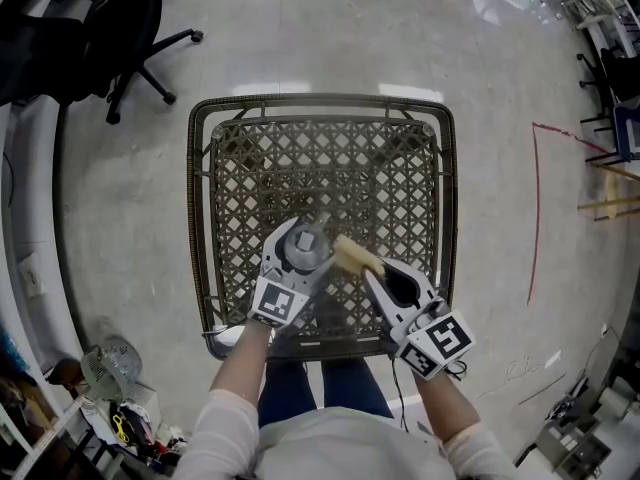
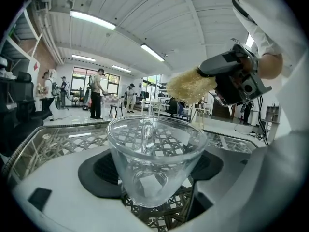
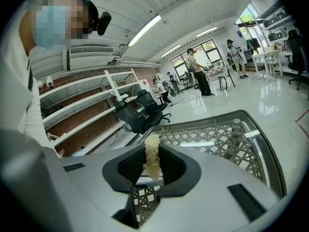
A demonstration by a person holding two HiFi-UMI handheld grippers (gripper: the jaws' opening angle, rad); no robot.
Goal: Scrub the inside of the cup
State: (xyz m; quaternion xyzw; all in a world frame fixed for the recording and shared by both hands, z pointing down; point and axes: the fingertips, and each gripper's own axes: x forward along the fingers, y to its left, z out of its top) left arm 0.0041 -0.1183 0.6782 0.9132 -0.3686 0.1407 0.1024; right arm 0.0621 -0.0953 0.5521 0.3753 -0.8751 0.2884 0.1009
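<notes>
"Wicker fills most of my head view: a woven lattice table (image 1: pixel 197 228) in a dark frame. It stands on a pale glossy floor (image 1: pixel 480 98), directly in front of the person's knees."

"Anything else big around it?"

"One black office chair (image 1: pixel 120 28) at the far left, well apart from the table."

"Fine. Your tools?"

"My left gripper (image 1: pixel 303 233) is over the near half of the table, slightly left of centre. Its jaws stand wide, clamped on either side of the cup (image 2: pixel 154 153), with both pads pressed against the glass wall low down. My right gripper (image 3: pixel 153 170) sits just beside it on the right. Its jaws are drawn nearly together, pinching a scrubber (image 2: pixel 187 85) by one end."

"Where does the cup sit?"

"Between the left jaws. It's clear glass, upright, with its mouth open to the head camera. I can't tell whether its base touches the lattice."

"And the scrubber?"

"It's a straw-coloured fibrous pad sticking out past the right jaws. Its free end hangs just above and to the right of the cup's rim, near it but apart, outside the cup."
</notes>
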